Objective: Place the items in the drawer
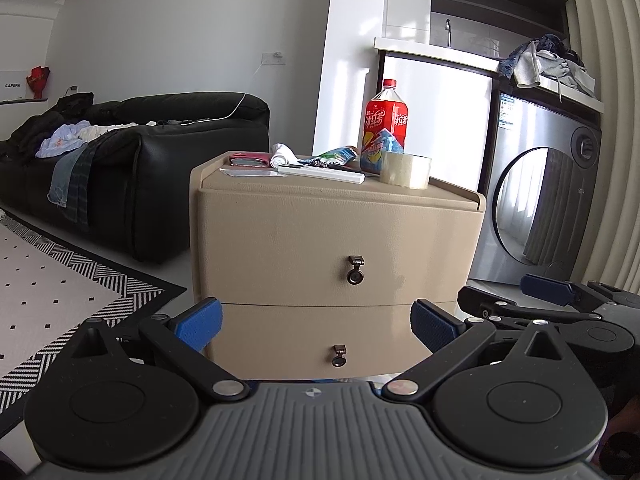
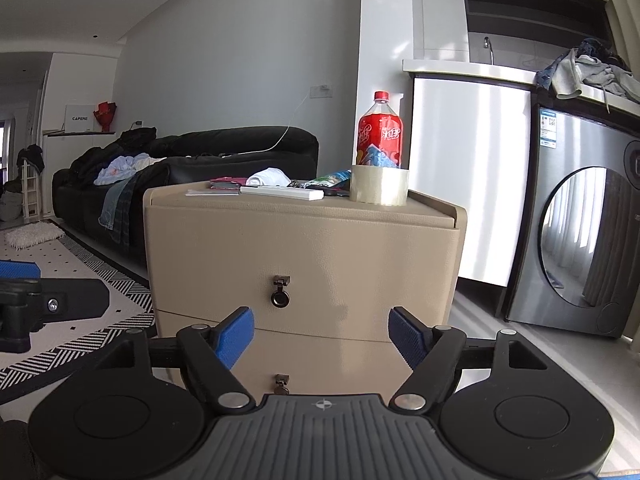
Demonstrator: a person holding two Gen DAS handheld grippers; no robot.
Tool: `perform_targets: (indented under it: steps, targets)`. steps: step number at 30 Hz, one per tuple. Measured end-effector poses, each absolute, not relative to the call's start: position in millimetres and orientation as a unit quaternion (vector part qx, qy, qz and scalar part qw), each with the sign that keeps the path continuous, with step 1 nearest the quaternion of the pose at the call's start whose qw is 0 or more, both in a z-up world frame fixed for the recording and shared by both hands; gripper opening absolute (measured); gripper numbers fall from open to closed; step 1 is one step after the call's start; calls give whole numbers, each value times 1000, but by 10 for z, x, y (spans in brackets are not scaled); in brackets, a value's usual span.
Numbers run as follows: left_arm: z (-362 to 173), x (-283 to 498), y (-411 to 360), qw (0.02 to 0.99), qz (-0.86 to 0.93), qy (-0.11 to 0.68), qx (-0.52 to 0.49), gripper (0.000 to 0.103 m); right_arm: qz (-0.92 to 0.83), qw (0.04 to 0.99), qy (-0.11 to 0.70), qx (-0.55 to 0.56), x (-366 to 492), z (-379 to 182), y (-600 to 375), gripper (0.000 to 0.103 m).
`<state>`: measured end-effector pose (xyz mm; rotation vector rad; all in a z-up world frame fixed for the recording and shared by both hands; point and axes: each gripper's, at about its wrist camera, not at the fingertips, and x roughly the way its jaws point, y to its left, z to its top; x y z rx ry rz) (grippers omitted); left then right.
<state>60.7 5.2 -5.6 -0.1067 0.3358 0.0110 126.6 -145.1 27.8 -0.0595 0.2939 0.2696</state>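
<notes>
Jaws of right gripper [image 2: 322, 330] seen spread wide, nothing held; left gripper [image 1: 316, 322] likewise wide and empty. Beige nightstand [image 2: 360, 240] stands straight ahead of both, both drawers shut. Upper drawer ring pull [image 2: 280, 298] lies ahead and just above right jaws, slightly toward left finger; ring hangs vertical. Right gripper judged nearer to pull. Items wait on top, above jaws: tape roll [image 2: 379, 186], red bottle [image 2: 380, 132], white remote [image 2: 282, 193]. Open floor is seen before nightstand front, room for pulling drawer out.
</notes>
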Motion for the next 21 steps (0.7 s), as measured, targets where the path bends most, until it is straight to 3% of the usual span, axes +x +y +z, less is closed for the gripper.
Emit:
perform_targets:
  steps: [21]
  targets:
    - [-38, 568, 51, 986, 13, 159, -49, 103, 126, 984, 127, 12, 1120, 455, -1544, 81]
